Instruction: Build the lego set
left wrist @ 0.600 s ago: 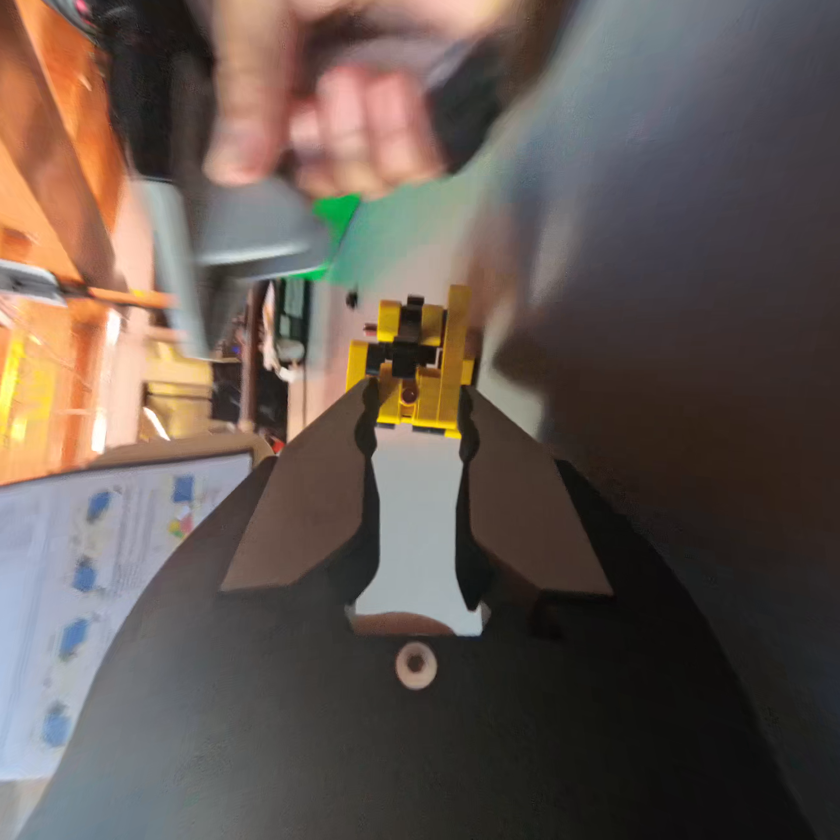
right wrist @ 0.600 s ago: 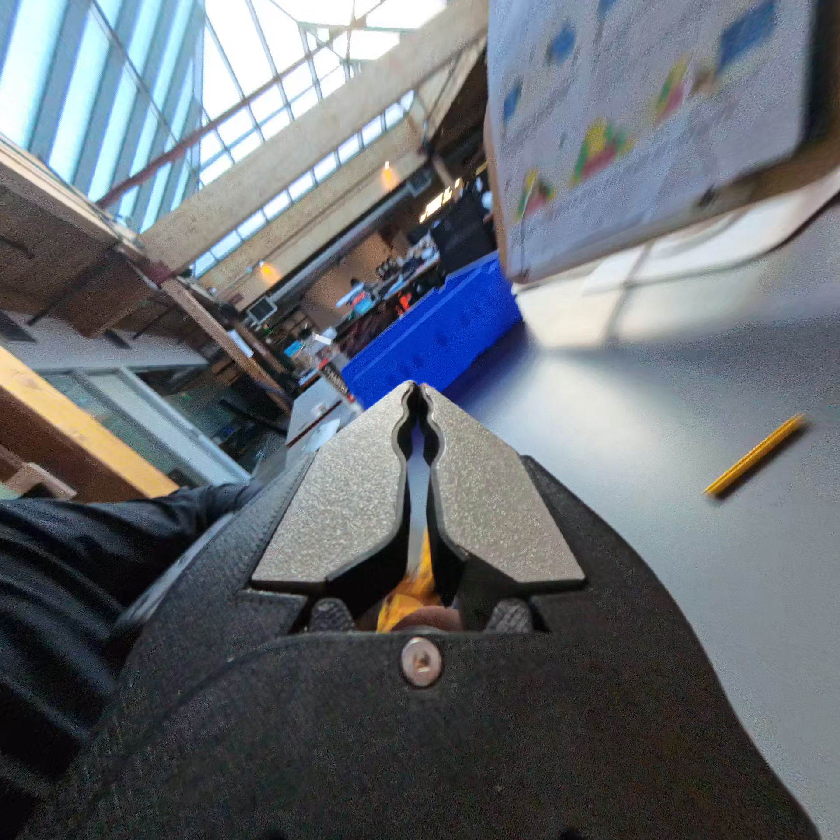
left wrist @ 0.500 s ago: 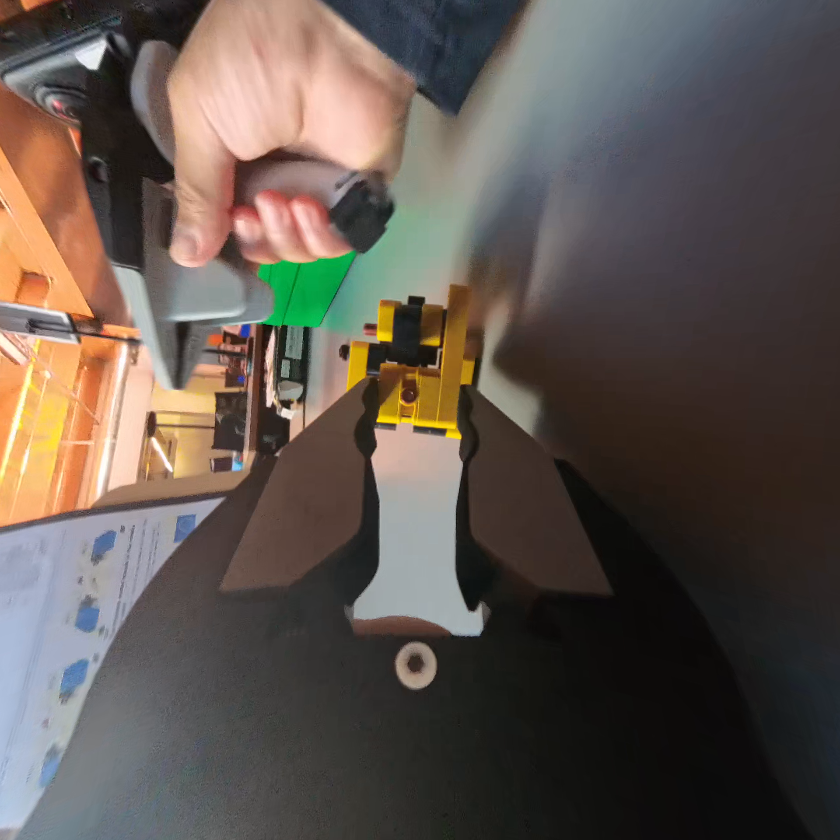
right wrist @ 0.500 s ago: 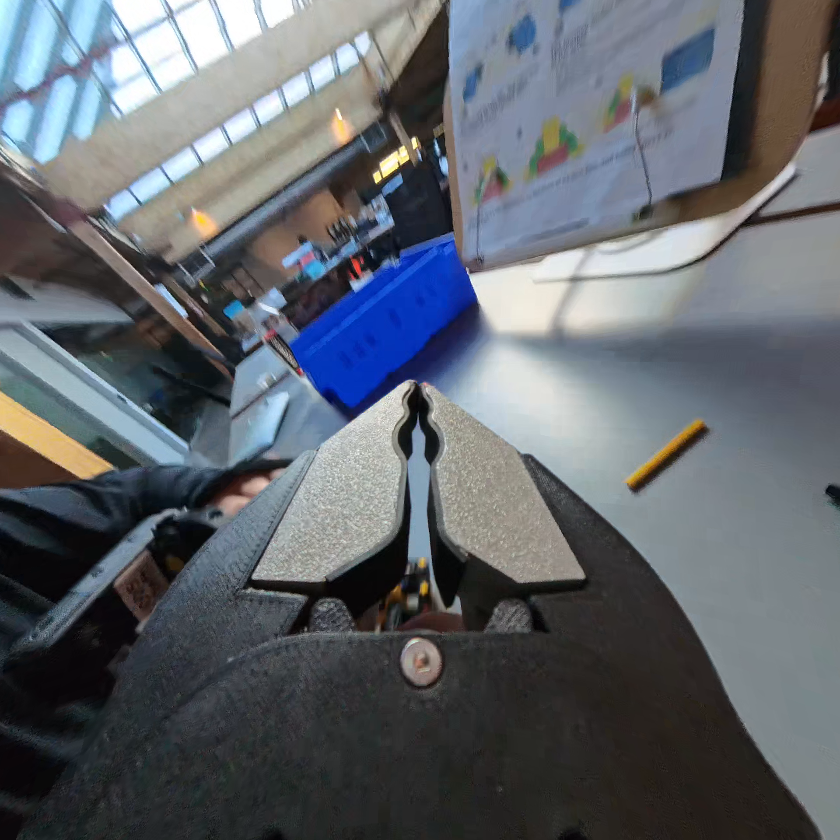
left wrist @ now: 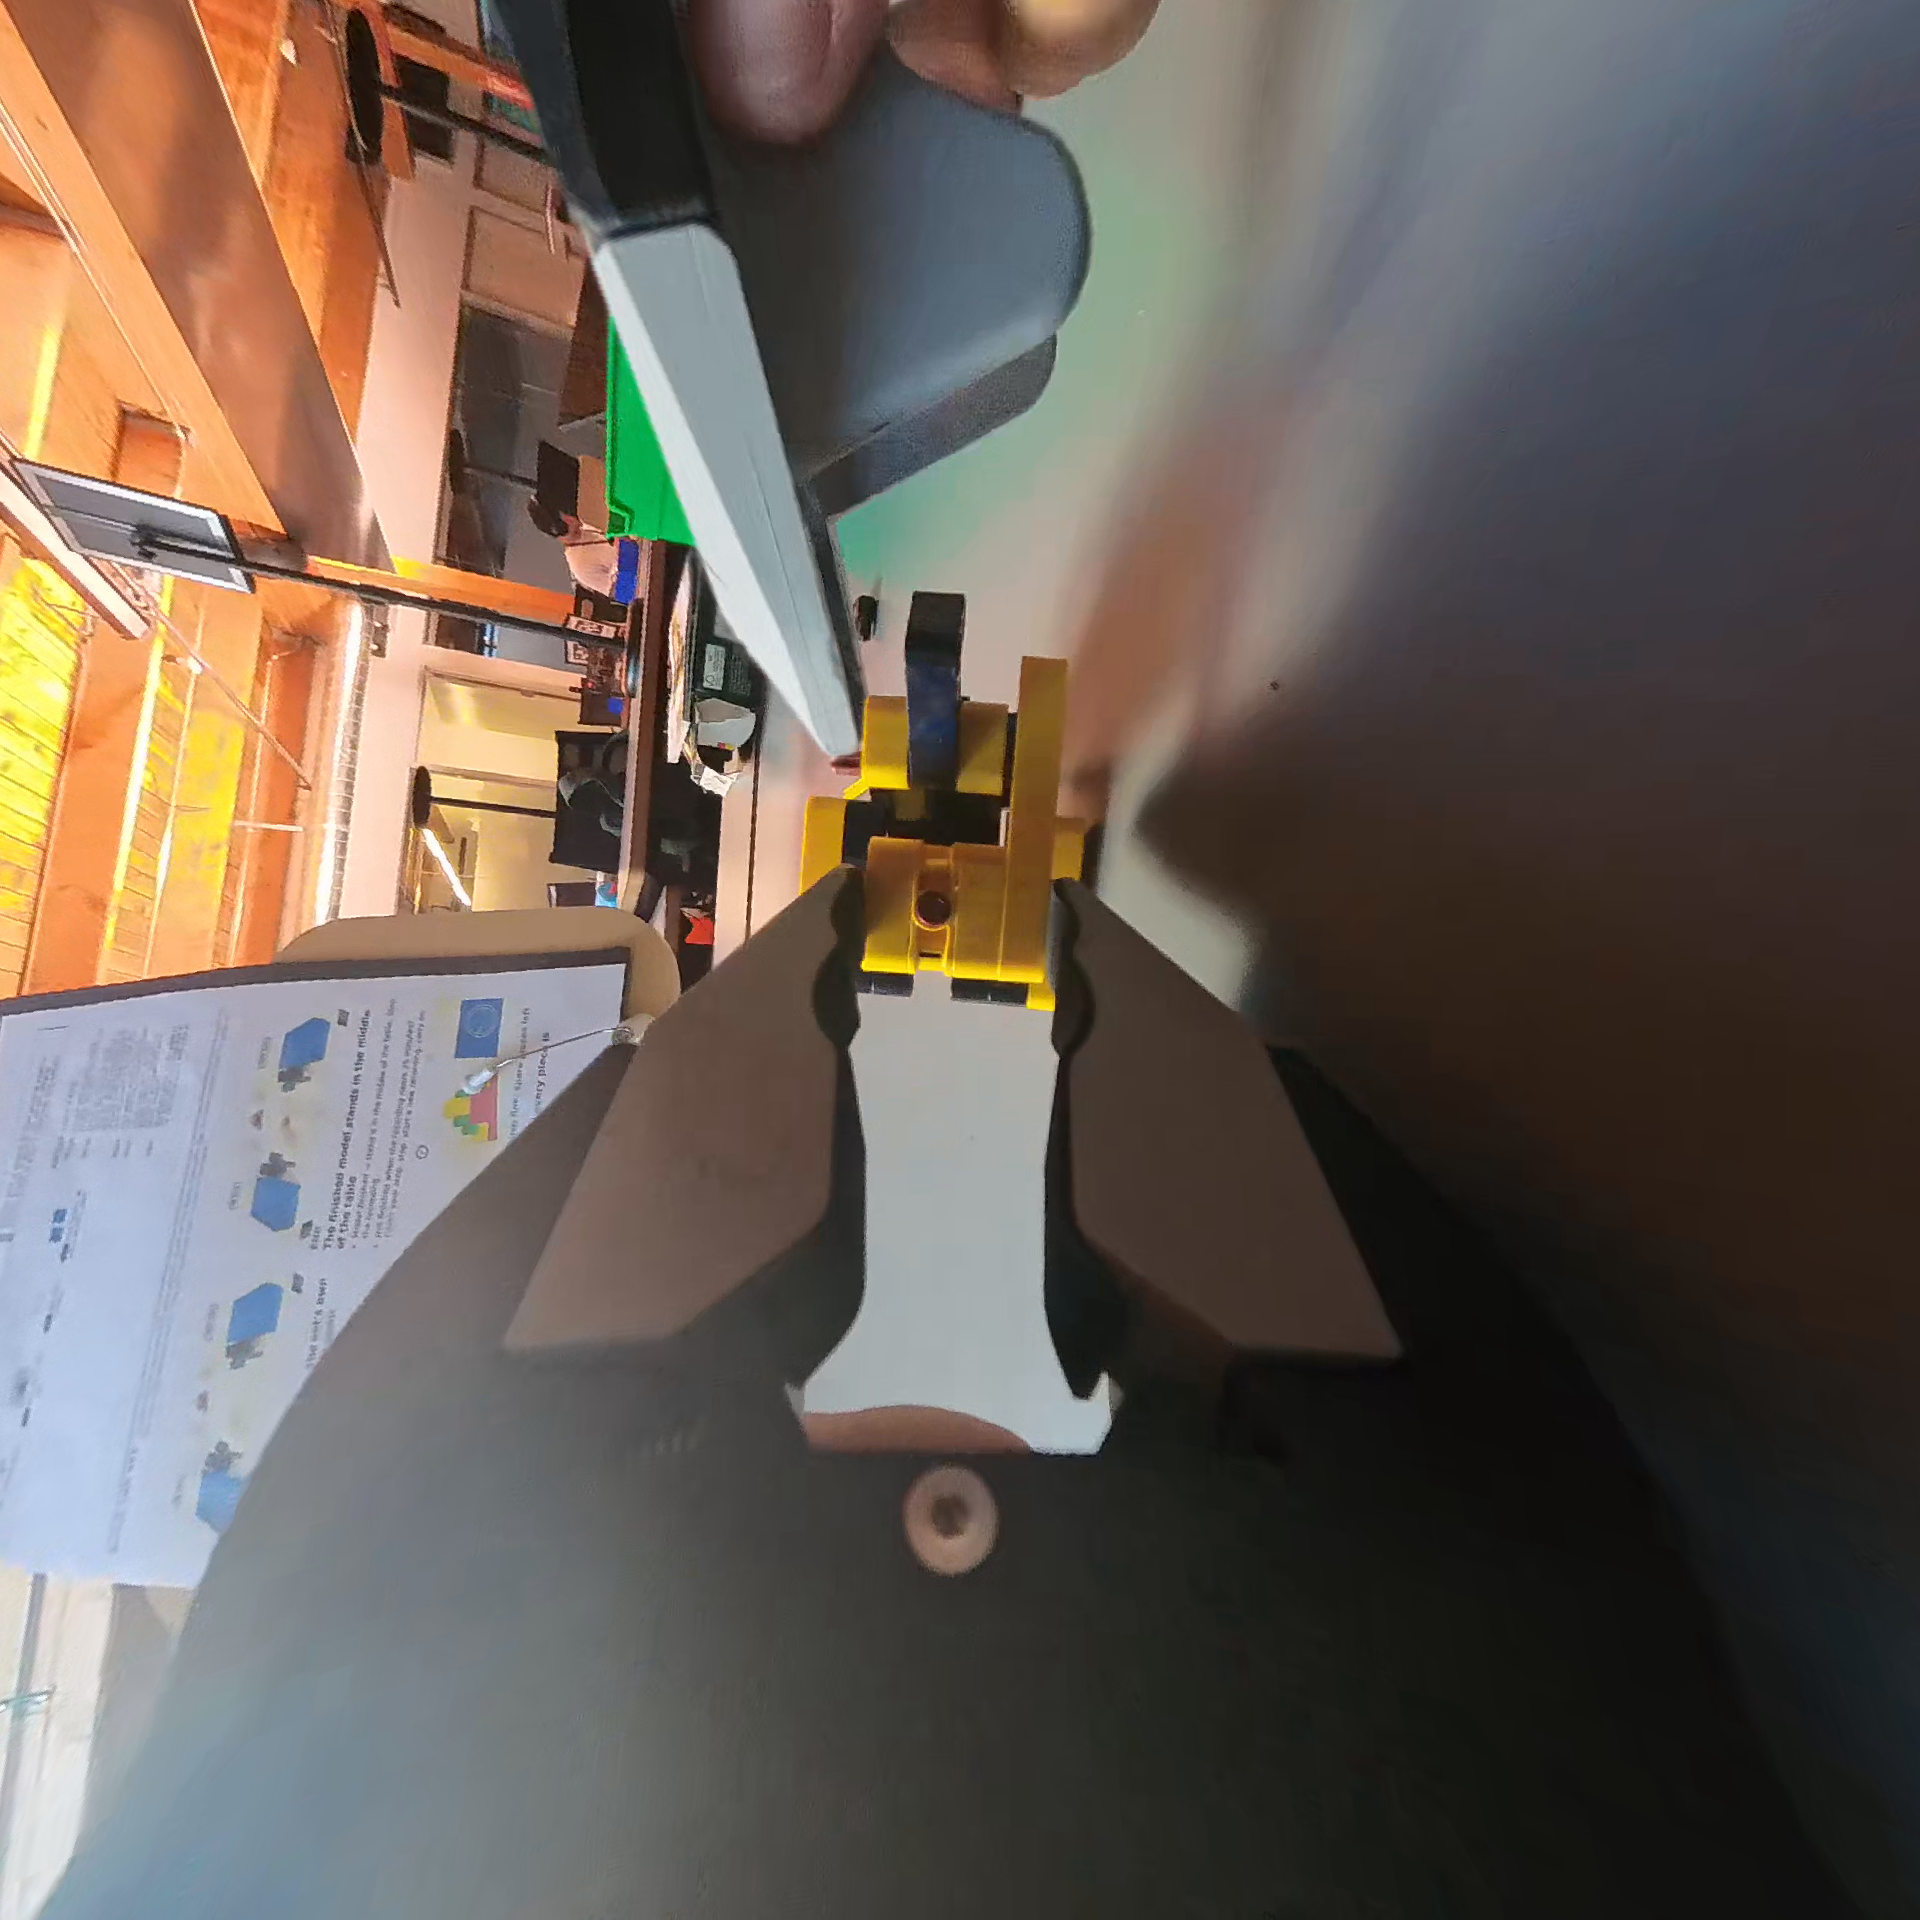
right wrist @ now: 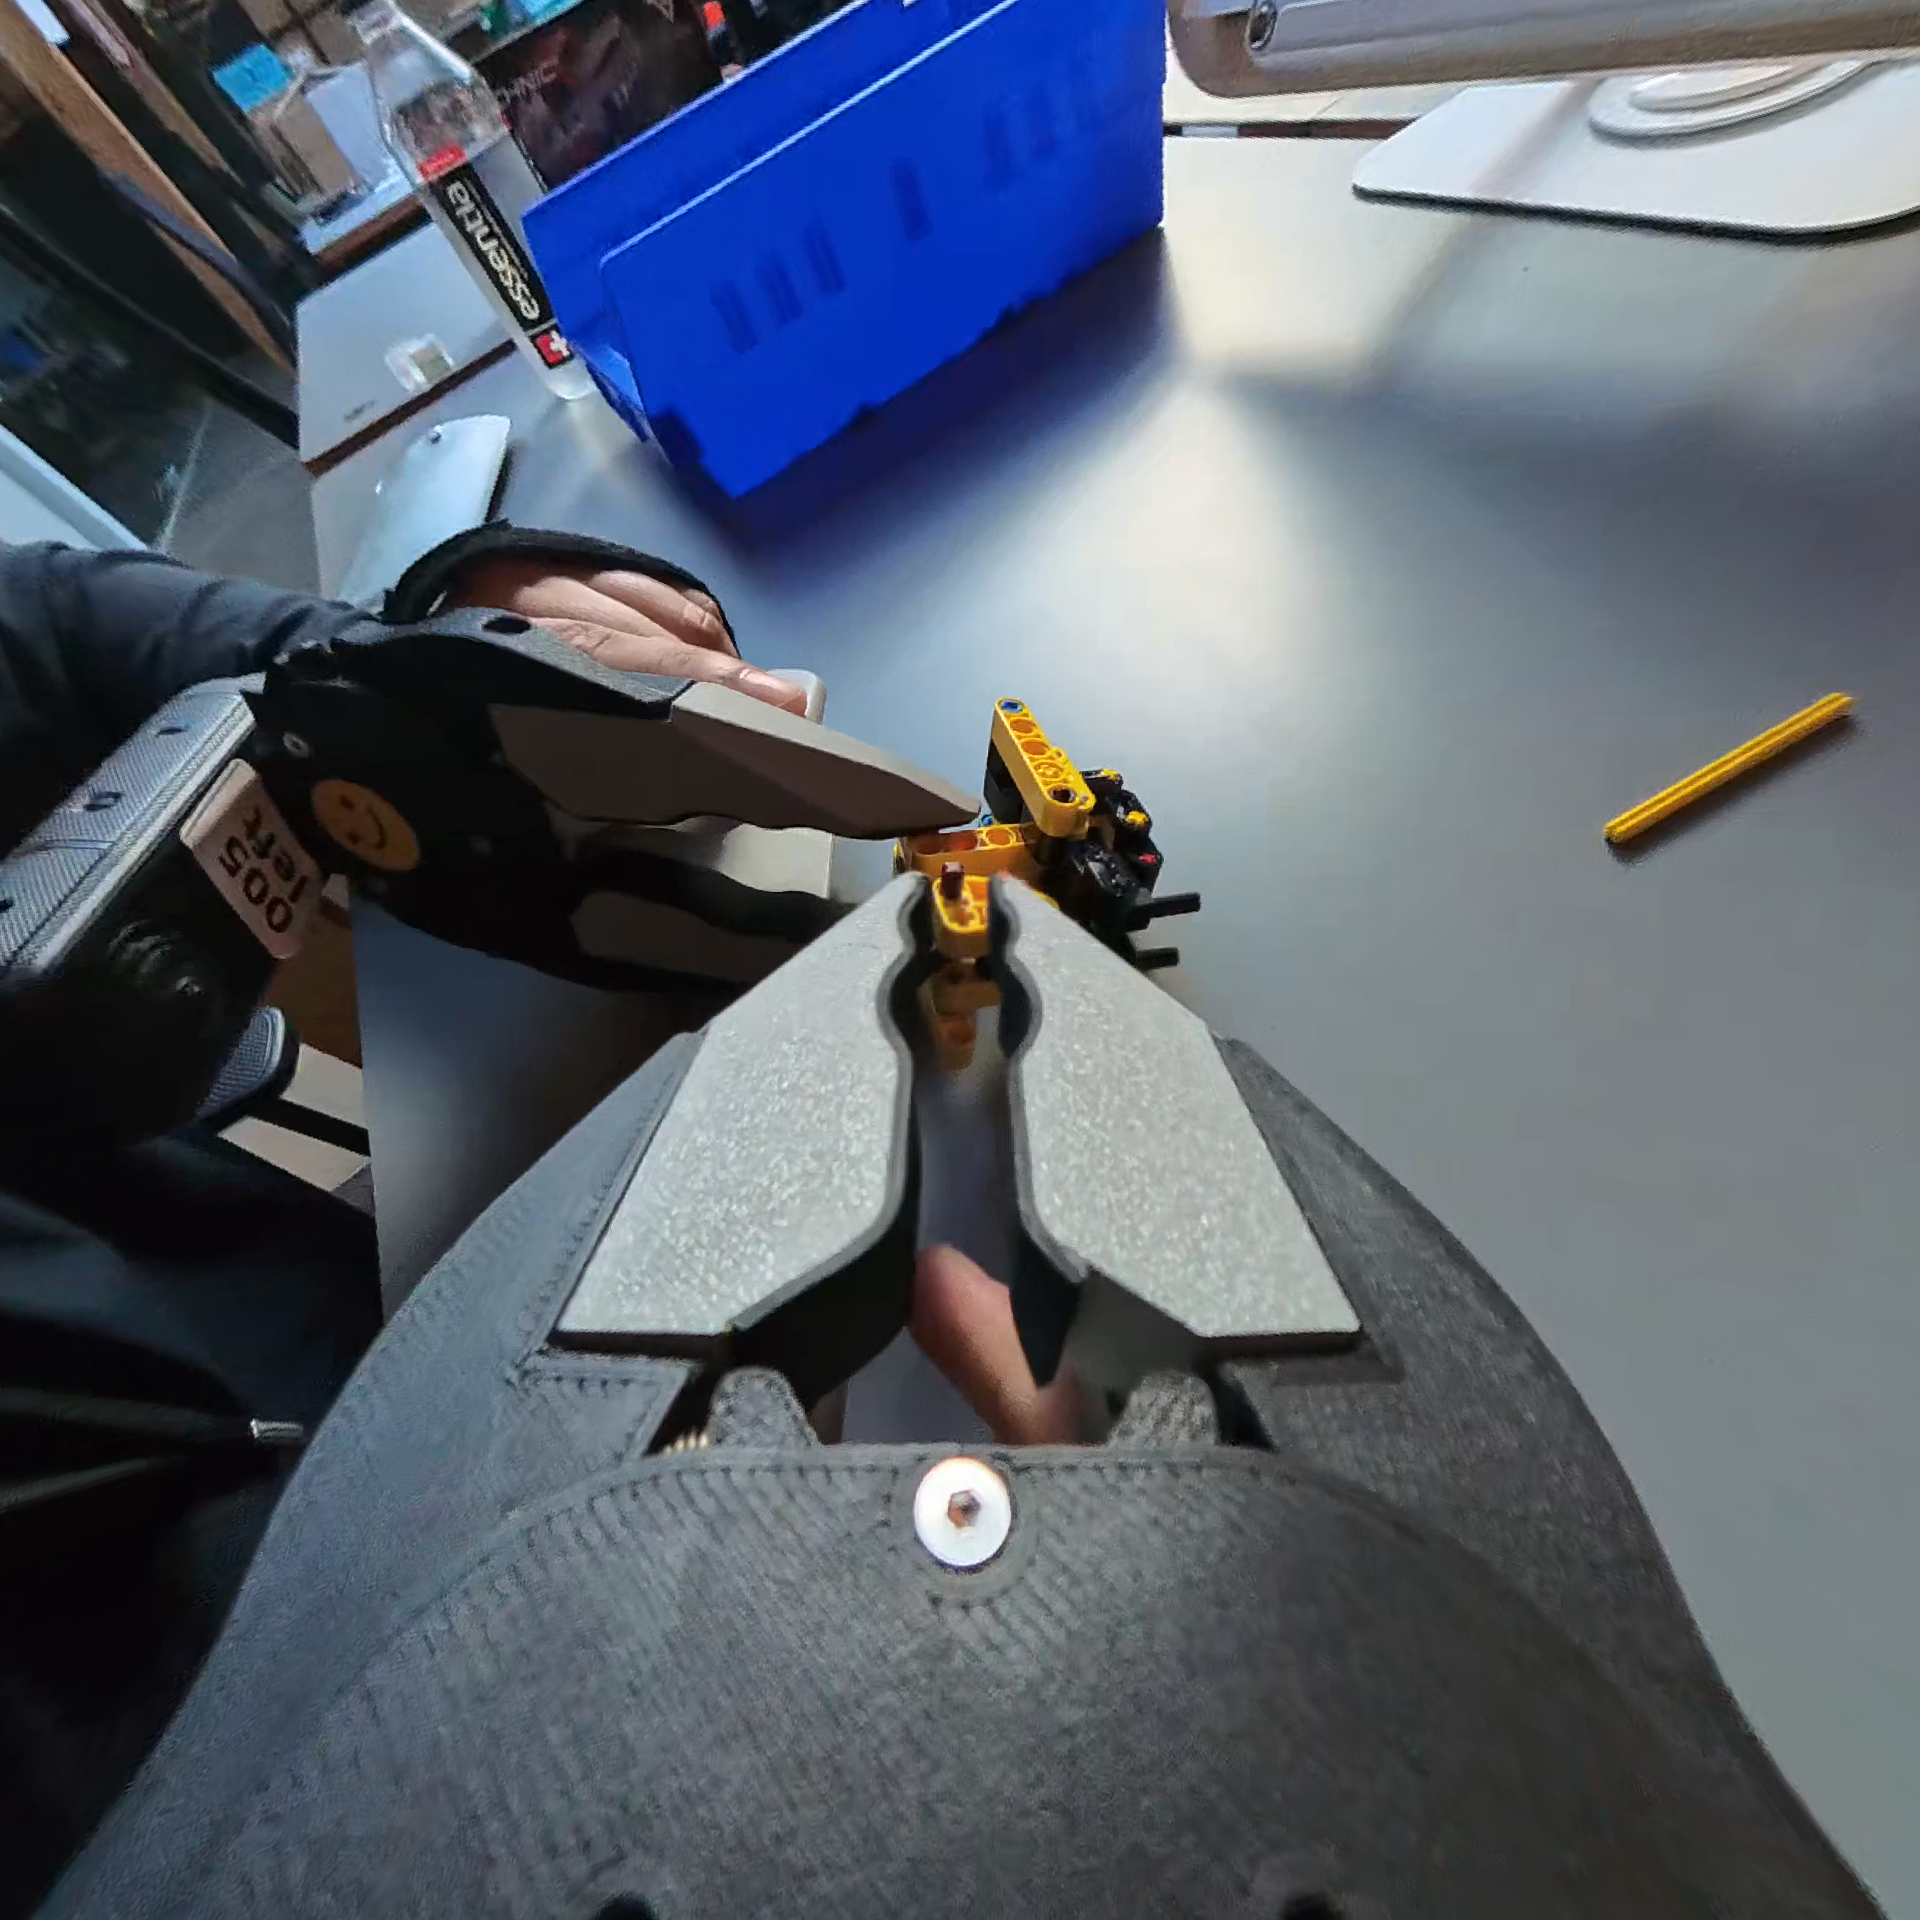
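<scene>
A yellow and black lego model [left wrist: 956,862] sits between the tips of my left gripper [left wrist: 951,920], which is shut on its yellow body just above the dark table. In the right wrist view the model [right wrist: 1049,821] is just ahead, with the left gripper [right wrist: 831,800] reaching it from the left. My right gripper [right wrist: 956,904] is nearly closed on a small yellow piece [right wrist: 956,914] with a dark red pin at the model's near side. In the left wrist view the right gripper [left wrist: 790,468] comes down from above, its tip touching the model's upper part.
A loose yellow rod [right wrist: 1725,769] lies on the table [right wrist: 1455,520] to the right. A blue bin [right wrist: 883,260] and a water bottle [right wrist: 488,229] stand at the back, with a monitor stand [right wrist: 1662,135] at the back right. An instruction sheet [left wrist: 260,1195] stands at the left. Both grippers' tips are close together, under 4 cm apart.
My right gripper has swung down from pointing at the ceiling and come in onto the model. My left gripper has kept its hold on the model.
</scene>
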{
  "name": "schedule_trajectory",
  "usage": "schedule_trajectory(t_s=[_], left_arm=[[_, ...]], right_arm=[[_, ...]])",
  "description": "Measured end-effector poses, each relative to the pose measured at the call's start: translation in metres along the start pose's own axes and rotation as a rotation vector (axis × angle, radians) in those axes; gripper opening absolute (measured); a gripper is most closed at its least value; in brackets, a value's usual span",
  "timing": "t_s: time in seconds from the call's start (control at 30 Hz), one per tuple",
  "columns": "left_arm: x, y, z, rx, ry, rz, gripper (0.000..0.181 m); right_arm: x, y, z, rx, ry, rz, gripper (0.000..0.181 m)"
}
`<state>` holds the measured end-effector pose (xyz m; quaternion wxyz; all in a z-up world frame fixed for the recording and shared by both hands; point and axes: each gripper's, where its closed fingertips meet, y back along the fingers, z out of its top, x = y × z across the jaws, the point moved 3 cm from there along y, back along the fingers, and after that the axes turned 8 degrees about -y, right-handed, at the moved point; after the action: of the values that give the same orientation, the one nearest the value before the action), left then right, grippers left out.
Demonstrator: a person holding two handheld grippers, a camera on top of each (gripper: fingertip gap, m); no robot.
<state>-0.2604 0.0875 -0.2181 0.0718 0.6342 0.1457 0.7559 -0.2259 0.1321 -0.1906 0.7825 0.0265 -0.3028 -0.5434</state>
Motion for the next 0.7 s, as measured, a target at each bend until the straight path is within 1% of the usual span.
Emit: schedule_trajectory(t_s=[0.03,0.1,0.13,0.17,0.2,0.27,0.3,0.43,0.57,0.63,0.7], left_arm=[[0.0,0.0,0.0,0.003,-0.009,0.004,0.031],[-0.001,0.0,0.001,0.011,-0.022,0.01,0.031],[-0.001,0.001,0.0,0.016,-0.022,0.008,0.031],[-0.001,0.001,0.0,0.014,-0.017,0.005,0.031],[-0.001,0.0,0.0,0.014,-0.011,0.003,0.029],[0.0,0.0,0.0,0.017,-0.005,0.002,0.031],[-0.001,0.0,0.0,0.018,-0.006,0.002,0.031],[-0.001,0.0,0.0,0.019,-0.002,0.002,0.029],[-0.001,0.0,0.001,0.002,0.06,-0.021,0.032],[0.001,-0.001,0.001,-0.017,0.144,-0.062,0.033],[0.002,-0.001,-0.001,-0.012,0.146,-0.104,0.032]], right_arm=[[0.0,0.001,0.002,-0.017,-0.005,0.0,0.0],[-0.001,-0.001,0.003,-0.029,-0.033,0.011,0.0],[-0.001,-0.002,0.003,-0.034,-0.047,0.016,0.002],[-0.001,-0.003,0.003,-0.032,-0.056,0.019,0.011],[-0.001,-0.004,0.001,-0.02,-0.058,0.018,0.013],[0.001,-0.005,0.0,-0.019,-0.032,0.002,0.011],[0.001,-0.005,-0.001,-0.013,-0.013,-0.013,0.005],[0.001,-0.009,-0.001,-0.003,0.015,-0.031,0.004],[0.001,-0.01,-0.002,0.02,0.045,-0.018,0.0],[-0.001,-0.012,0.002,0.024,0.066,-0.018,0.0],[-0.004,-0.015,0.005,0.034,0.039,0.014,0.0]])
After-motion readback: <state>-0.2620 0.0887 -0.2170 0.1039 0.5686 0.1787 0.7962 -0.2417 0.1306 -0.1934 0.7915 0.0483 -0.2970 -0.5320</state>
